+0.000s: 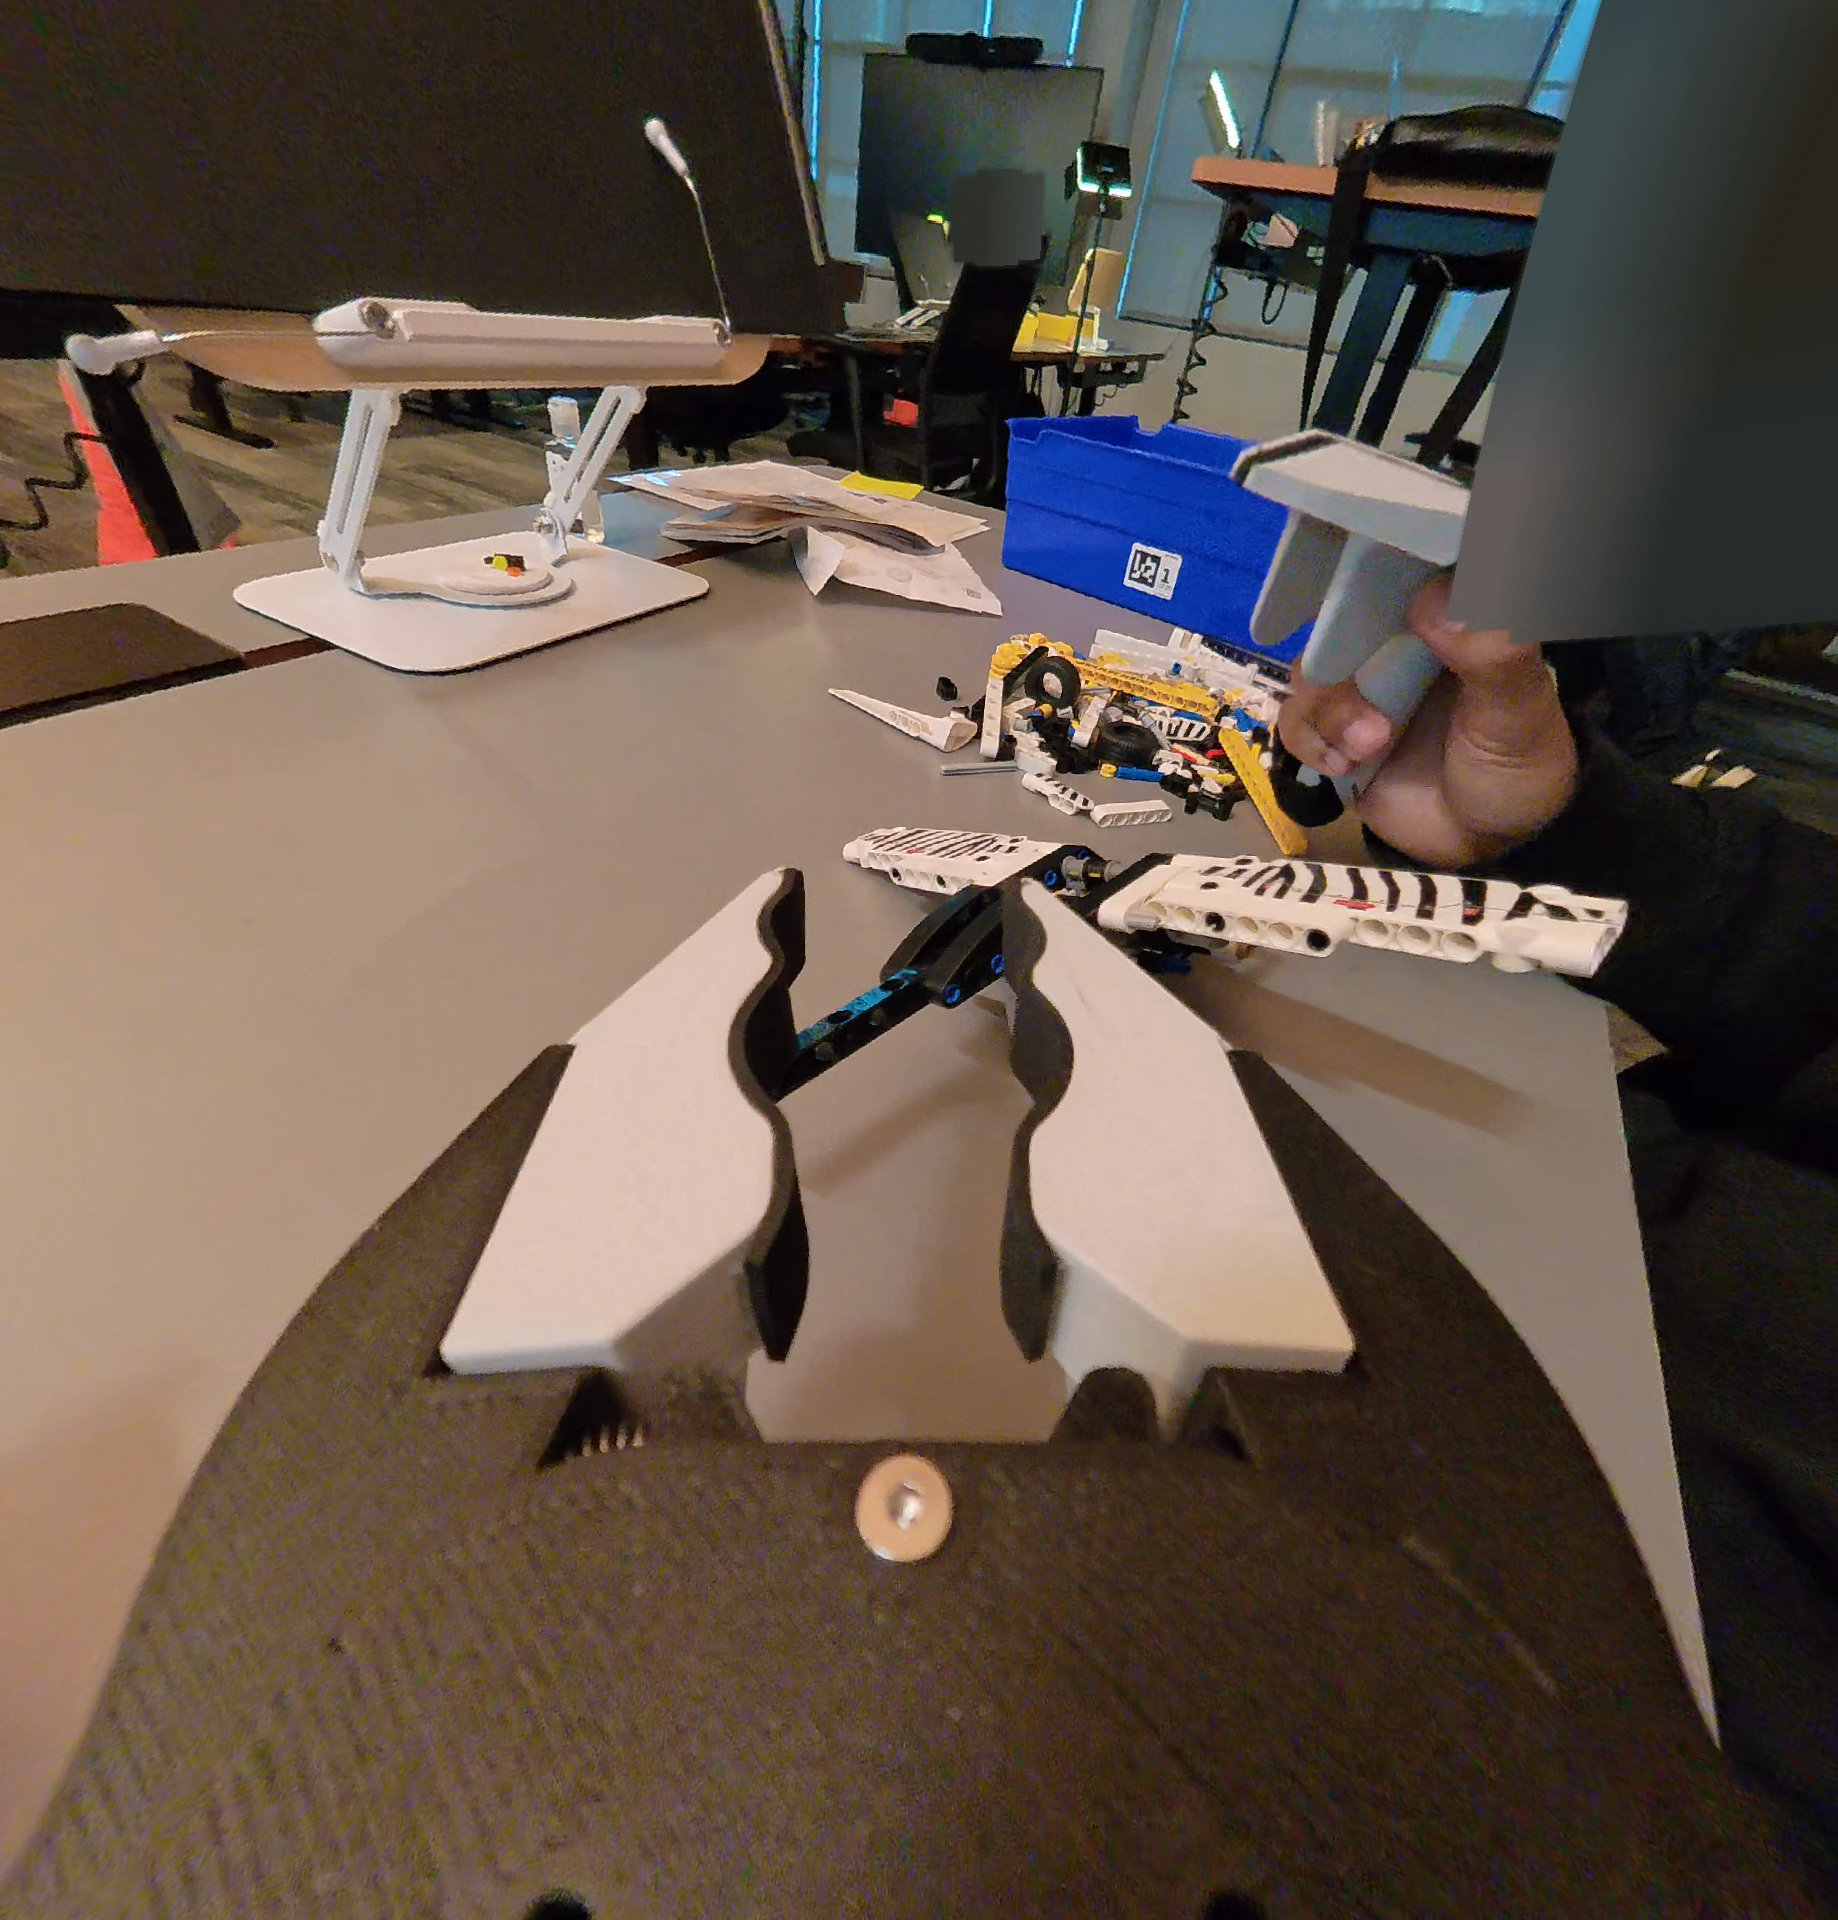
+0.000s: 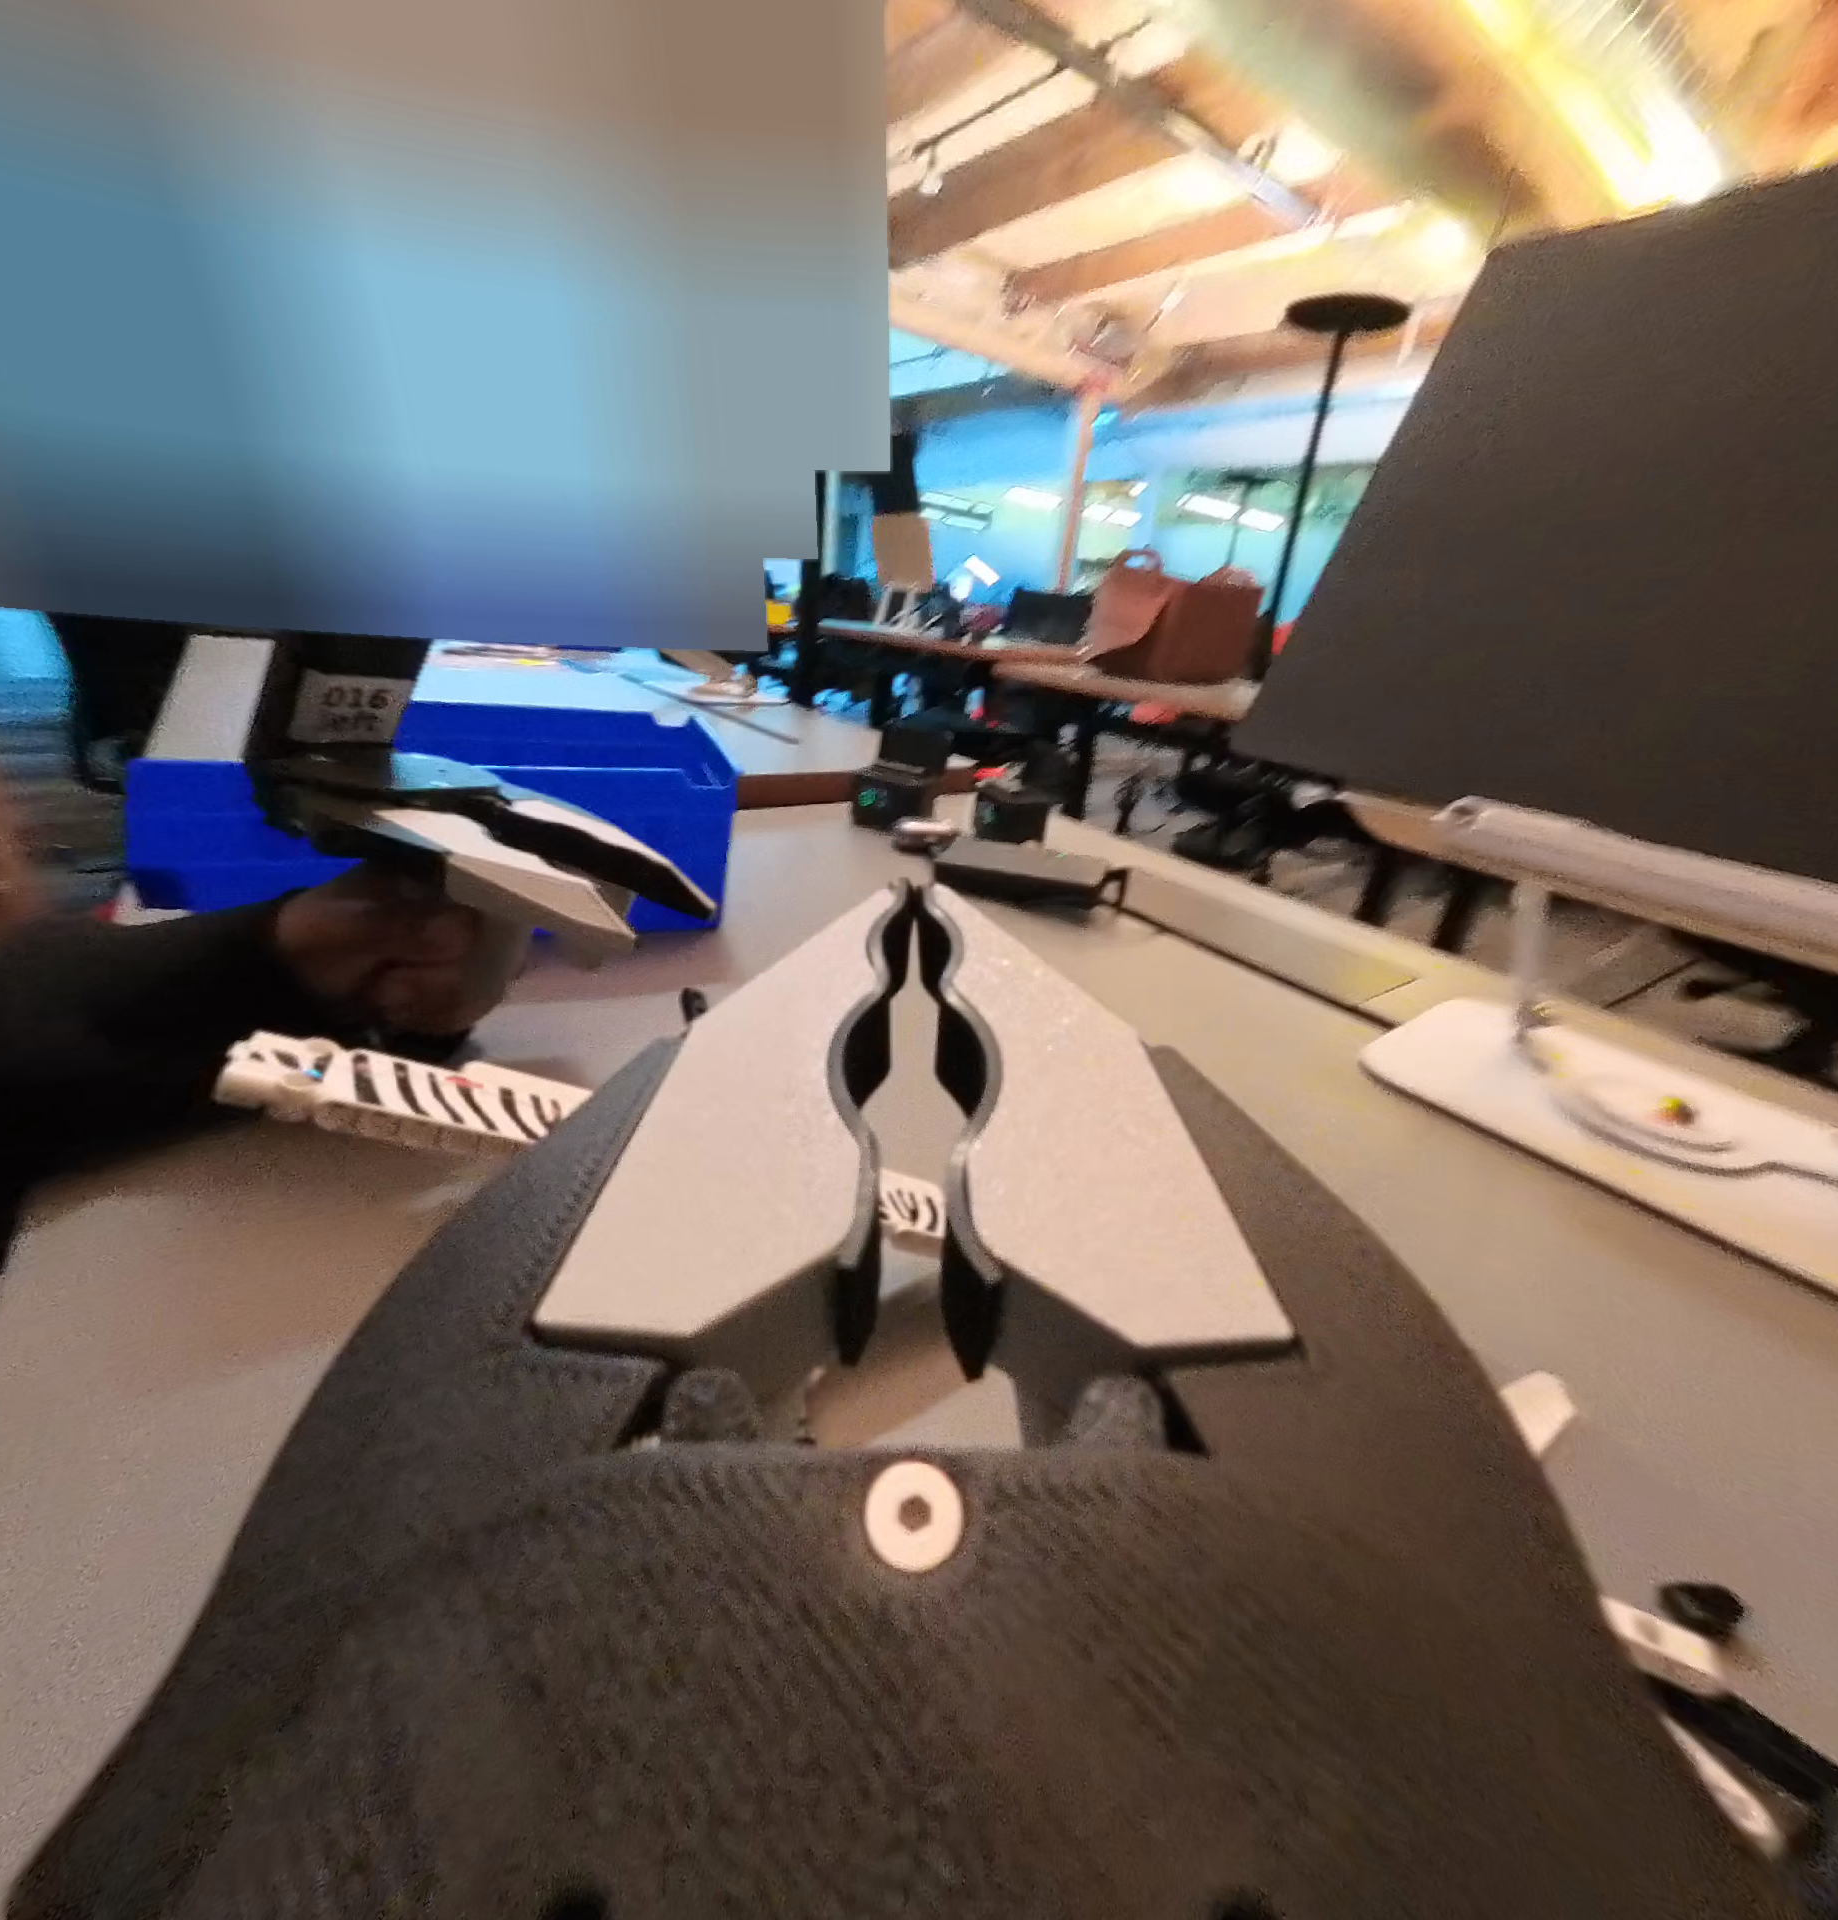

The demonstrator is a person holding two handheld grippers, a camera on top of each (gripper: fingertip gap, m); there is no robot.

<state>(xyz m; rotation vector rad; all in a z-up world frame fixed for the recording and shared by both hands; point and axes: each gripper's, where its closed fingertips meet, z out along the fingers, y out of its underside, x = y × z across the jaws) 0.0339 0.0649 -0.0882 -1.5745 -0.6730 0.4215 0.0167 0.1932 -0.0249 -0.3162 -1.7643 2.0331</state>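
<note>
The left gripper point(image 1: 899, 904) is seen half-closed over the grey table point(image 1: 375, 883), with a black beam point(image 1: 853, 1023) running slantwise between its fingers: the near end is lodged in the hollow of the left pad point(image 1: 764, 997), and the far, curved end lies against the right fingertip, so the beam appears to be gripped. Two white striped panels are joined to that beam, one point(image 1: 946, 852) reaching to the far left and a longer one point(image 1: 1362, 909) stretching right to the table edge. The right gripper point(image 2: 917, 894) is closed, its tips meeting with nothing between them; it is held in a hand point(image 1: 1466, 748) to the right, just above the long panel, a piece of which is glimpsed beneath its fingers. A pile of loose parts point(image 1: 1112, 717) lies beyond, in front of a blue bin point(image 1: 1123, 509), and a white stand point(image 1: 479, 613) is set at the far left. The hold is judged insecure: since the beam is caught at an angle and not squarely, it could turn or slip between the pads, and the weight of the long panels could bend the joint or pull it apart. As the long panel ends at the table edge, a loosened piece could be lost over it. No support is given by the empty right gripper.
</note>
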